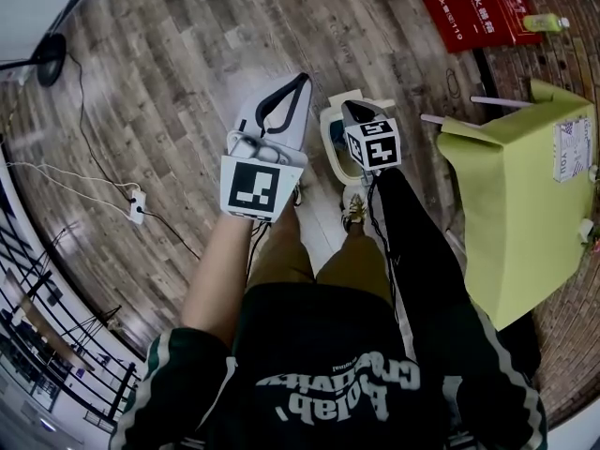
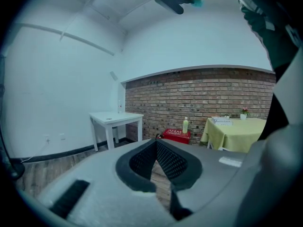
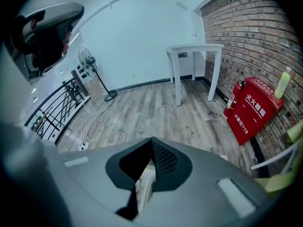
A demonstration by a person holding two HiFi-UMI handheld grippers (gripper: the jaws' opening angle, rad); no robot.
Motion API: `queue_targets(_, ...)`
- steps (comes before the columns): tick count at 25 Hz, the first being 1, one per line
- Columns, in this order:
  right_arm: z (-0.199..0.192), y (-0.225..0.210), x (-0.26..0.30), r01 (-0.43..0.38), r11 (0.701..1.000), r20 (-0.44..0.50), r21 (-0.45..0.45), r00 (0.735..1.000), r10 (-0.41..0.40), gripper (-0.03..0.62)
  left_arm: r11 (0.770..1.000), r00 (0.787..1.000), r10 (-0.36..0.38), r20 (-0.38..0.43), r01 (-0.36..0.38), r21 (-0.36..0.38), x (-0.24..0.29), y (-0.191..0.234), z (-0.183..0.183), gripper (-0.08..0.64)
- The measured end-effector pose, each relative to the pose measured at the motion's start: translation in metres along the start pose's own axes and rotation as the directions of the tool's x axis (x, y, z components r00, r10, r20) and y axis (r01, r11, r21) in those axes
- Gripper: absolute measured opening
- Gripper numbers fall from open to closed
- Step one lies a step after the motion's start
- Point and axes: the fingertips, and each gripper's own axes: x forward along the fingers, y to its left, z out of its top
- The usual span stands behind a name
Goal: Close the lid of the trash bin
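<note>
Trash bin stands on the wooden floor at the person's feet, beneath the right tool. Left tool hovers just beside. Both tools' jaws meet, gripping nothing.

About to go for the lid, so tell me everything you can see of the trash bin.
The trash bin is small and cream-white, plastic by its look, with a rounded rim. It stands on the wood-plank floor just ahead of the person's shoes. The right gripper, tongs shut, hangs over it and hides most of it, so whether it is open cannot be told. A pale sliver shows below those tongs in the right gripper view.
</note>
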Motion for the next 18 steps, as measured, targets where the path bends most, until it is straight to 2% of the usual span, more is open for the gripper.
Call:
queue_targets(6, -0.008, 0.007, 0.012, -0.007, 0.999, -0.068, -0.034, 0.998, 0.005, 0.002, 1.000, 1.000, 0.005, -0.012, -0.005, 0.015, -0.005, 0.006, -0.005, 0.005)
queue_targets(18, -0.020, 0.006, 0.003, 0.029, 0.999, -0.076, -0.034, 0.997, -0.031, 0.003, 0.999, 0.999, -0.032, -0.003, 0.032, 0.027, -0.009, -0.006, -0.006, 0.005)
